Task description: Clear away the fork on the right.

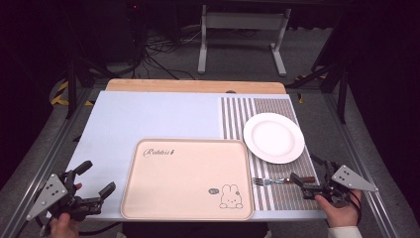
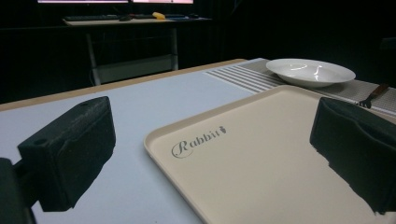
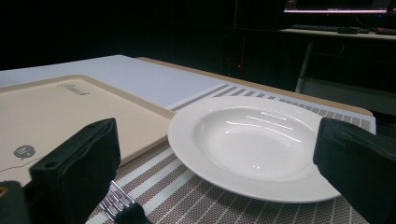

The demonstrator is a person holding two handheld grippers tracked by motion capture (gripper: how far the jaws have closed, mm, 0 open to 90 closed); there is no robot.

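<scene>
Jaws of both grippers stand apart, holding nothing. Right gripper point(image 1: 308, 174), held low and level by its hand point(image 1: 341, 214), points at the fork point(image 1: 277, 181) beneath its jaws, plate point(image 3: 252, 144) just ahead. Left gripper point(image 1: 96, 178) lies level, tray point(image 2: 261, 158) between and ahead.

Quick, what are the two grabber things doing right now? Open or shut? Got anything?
Left hand-held gripper: open, holding nothing, beside the tray.
Right hand-held gripper: open, holding nothing, by the fork near the plate.
</scene>
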